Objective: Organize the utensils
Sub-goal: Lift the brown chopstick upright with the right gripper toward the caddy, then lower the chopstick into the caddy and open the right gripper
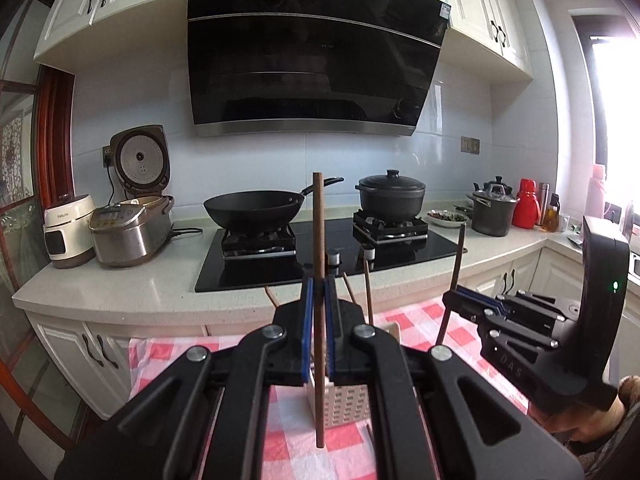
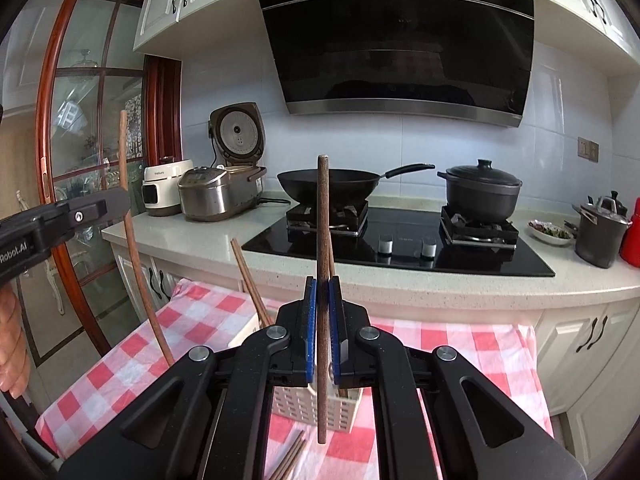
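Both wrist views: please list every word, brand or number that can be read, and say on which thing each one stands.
"Robot.AI" on the side of the left gripper, seen in the right wrist view.
"OAS" on the body of the right gripper, seen in the left wrist view; the full marking may be longer.
Brand word on the white cooker: too blurred to read.
Sticker on the range hood: too small.
Lettering between the stove knobs: too small.
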`<move>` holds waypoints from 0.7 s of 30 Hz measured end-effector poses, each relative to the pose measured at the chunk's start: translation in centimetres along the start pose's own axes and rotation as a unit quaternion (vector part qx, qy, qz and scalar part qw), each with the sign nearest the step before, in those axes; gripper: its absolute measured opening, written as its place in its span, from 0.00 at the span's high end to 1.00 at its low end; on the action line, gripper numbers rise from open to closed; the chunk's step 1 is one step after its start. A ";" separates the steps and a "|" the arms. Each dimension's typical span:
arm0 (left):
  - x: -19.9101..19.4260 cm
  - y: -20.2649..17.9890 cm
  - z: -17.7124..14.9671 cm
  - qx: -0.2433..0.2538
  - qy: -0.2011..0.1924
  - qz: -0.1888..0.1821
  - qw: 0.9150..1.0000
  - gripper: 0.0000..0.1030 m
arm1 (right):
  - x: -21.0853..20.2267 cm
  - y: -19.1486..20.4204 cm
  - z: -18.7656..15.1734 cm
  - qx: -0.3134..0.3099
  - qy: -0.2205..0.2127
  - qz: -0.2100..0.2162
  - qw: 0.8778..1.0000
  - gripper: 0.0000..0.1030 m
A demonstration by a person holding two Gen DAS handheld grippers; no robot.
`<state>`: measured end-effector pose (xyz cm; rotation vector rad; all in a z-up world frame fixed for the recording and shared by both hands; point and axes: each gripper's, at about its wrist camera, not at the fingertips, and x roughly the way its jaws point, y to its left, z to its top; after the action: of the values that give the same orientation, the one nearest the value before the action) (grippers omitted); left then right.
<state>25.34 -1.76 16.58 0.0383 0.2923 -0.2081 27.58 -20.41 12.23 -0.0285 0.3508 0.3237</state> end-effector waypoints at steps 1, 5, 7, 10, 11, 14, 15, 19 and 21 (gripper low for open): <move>0.3 0.2 0.5 -0.002 -0.002 0.001 1.000 0.95 | 0.4 -0.1 0.4 0.000 -0.001 -0.001 1.000 0.94; 2.3 0.8 2.5 -0.014 -0.010 0.003 1.000 0.95 | 2.1 -0.8 1.6 0.003 -0.004 -0.005 1.000 0.94; 3.3 0.9 3.5 -0.015 -0.013 0.005 1.000 0.95 | 3.1 -1.3 2.0 0.009 -0.003 -0.004 1.000 0.94; 4.9 1.0 4.9 -0.016 -0.018 0.007 1.000 0.95 | 4.4 -1.8 2.6 0.009 -0.003 -0.005 1.000 0.94; 5.4 1.0 5.3 -0.017 -0.019 0.007 1.000 0.95 | 4.8 -2.0 2.8 0.008 -0.002 -0.005 1.000 0.94; 6.9 0.9 6.0 -0.023 -0.019 0.002 1.000 0.95 | 5.8 -2.1 3.5 0.001 -0.001 -0.005 1.000 0.94; 7.4 1.0 6.1 -0.026 -0.017 0.000 1.000 0.95 | 6.2 -2.2 3.7 -0.002 -0.002 -0.006 1.000 0.94; 9.5 1.0 4.9 -0.036 0.001 -0.010 0.999 0.95 | 7.0 -2.8 4.2 0.011 0.004 0.006 1.000 0.94; 10.5 1.0 3.8 -0.039 0.014 -0.012 0.999 0.95 | 7.3 -3.1 4.4 0.017 0.007 0.007 1.000 0.94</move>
<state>36.45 -3.09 17.15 -0.0394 0.3278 -0.2208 36.49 -20.73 13.75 0.0046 0.3698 0.3319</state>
